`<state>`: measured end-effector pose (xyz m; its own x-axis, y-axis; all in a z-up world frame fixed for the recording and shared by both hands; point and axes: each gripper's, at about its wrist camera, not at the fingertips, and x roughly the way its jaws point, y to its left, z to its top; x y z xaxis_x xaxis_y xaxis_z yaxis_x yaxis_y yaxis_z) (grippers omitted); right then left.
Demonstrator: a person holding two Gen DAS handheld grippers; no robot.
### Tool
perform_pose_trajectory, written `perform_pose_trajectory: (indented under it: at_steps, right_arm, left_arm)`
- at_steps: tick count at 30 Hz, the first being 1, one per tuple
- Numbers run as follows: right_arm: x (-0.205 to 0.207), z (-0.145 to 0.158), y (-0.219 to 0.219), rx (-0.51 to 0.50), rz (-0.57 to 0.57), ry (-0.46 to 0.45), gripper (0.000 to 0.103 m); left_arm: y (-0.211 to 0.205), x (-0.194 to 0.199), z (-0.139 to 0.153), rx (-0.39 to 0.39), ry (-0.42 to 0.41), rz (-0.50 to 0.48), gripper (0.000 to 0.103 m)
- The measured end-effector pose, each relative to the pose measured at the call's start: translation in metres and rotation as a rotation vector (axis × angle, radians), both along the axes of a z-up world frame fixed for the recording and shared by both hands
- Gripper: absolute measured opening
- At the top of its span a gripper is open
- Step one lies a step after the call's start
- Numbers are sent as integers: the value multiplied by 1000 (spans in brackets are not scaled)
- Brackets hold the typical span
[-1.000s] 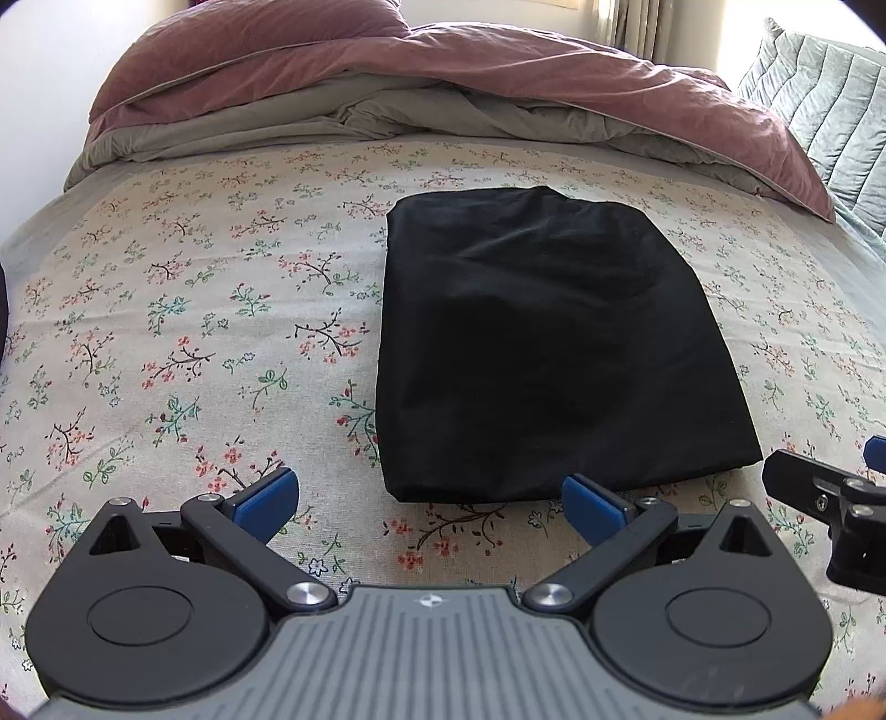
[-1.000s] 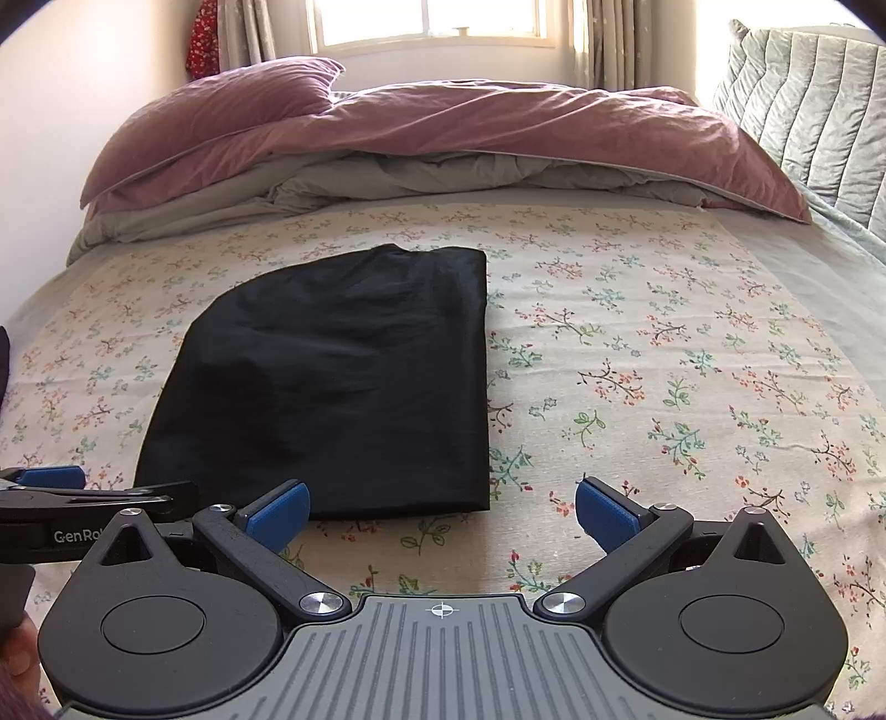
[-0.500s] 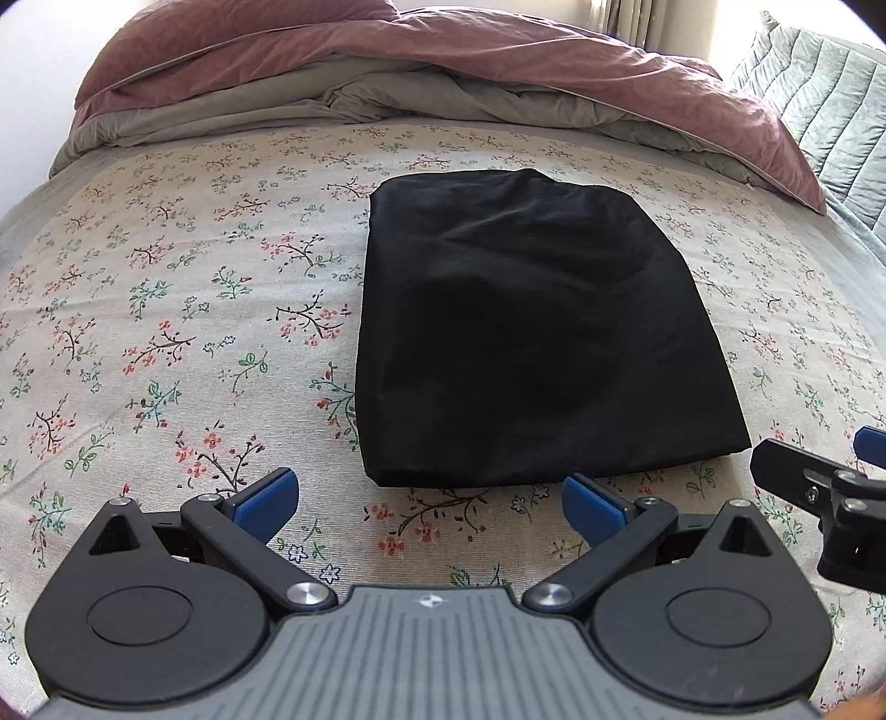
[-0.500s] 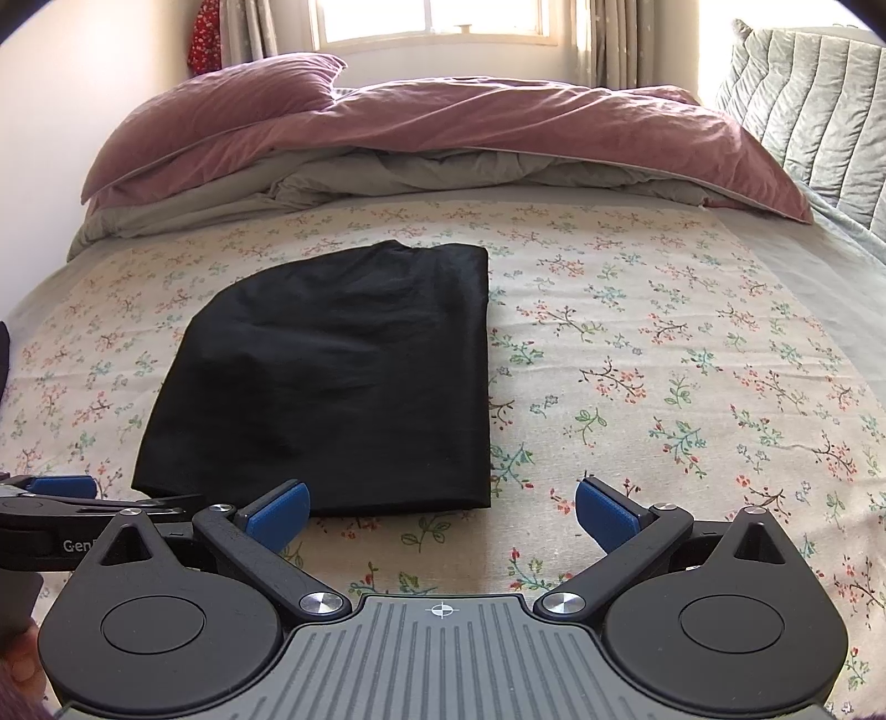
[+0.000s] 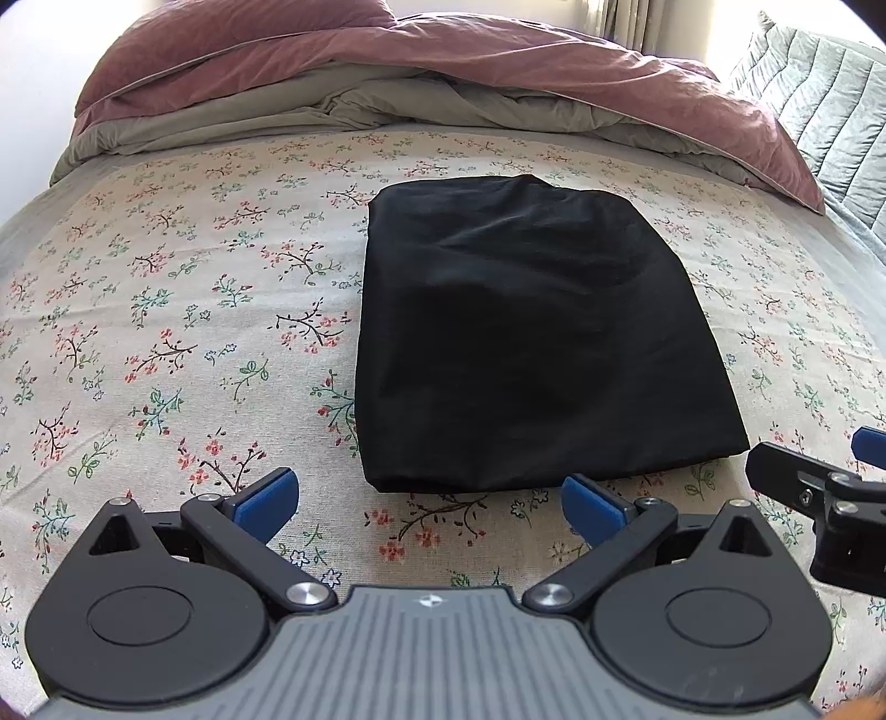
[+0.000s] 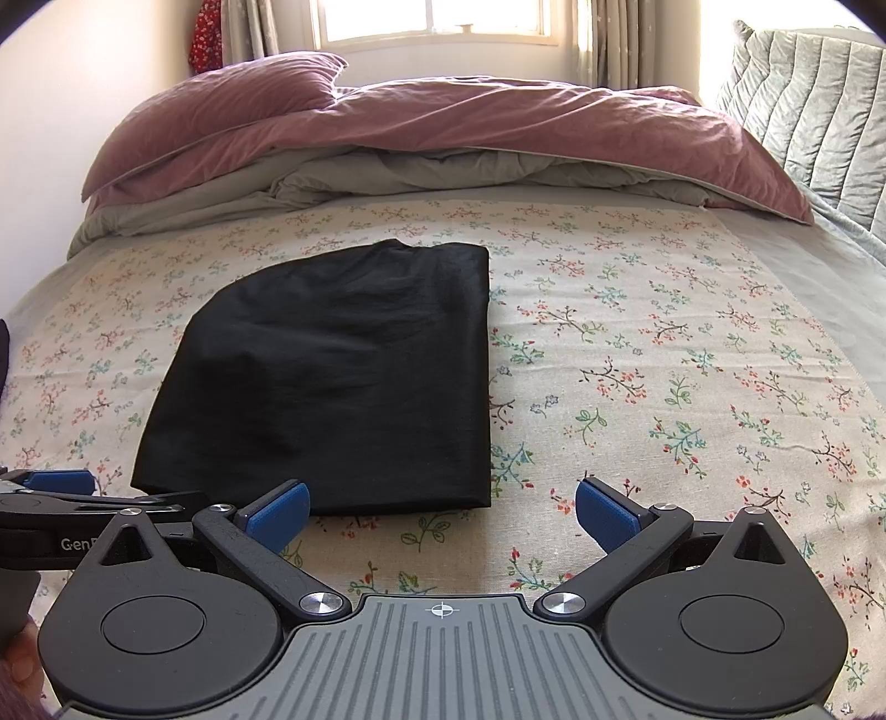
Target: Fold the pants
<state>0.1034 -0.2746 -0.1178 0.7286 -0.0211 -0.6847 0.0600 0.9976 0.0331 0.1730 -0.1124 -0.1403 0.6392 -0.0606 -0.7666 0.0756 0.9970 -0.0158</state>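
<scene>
The black pants [image 5: 526, 343] lie folded into a flat rectangle on the floral bedsheet [image 5: 166, 310]. They also show in the right wrist view [image 6: 338, 376]. My left gripper [image 5: 426, 498] is open and empty, hovering just in front of the near edge of the pants. My right gripper [image 6: 440, 512] is open and empty, in front of the pants' near right corner. The right gripper shows at the right edge of the left wrist view [image 5: 830, 487]. The left gripper shows at the left edge of the right wrist view [image 6: 72, 498].
A mauve and grey duvet [image 6: 443, 144] is bunched across the back of the bed. A quilted grey pillow [image 6: 814, 122] stands at the back right. A window [image 6: 432, 22] is behind. A dark item [image 6: 4, 354] sits at the far left edge.
The left gripper has moved slightly forward and tilted down, so the pants sit larger and lower in its view. The right gripper has barely moved. Both stay open.
</scene>
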Motion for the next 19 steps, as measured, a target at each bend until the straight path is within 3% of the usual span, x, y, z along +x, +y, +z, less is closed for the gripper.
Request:
perform_pose_trajectory:
  at_steps: [19]
  right_arm:
    - [0, 0, 0, -2, 2, 0, 103]
  left_arm:
    - [0, -2, 1, 5, -16, -9, 103]
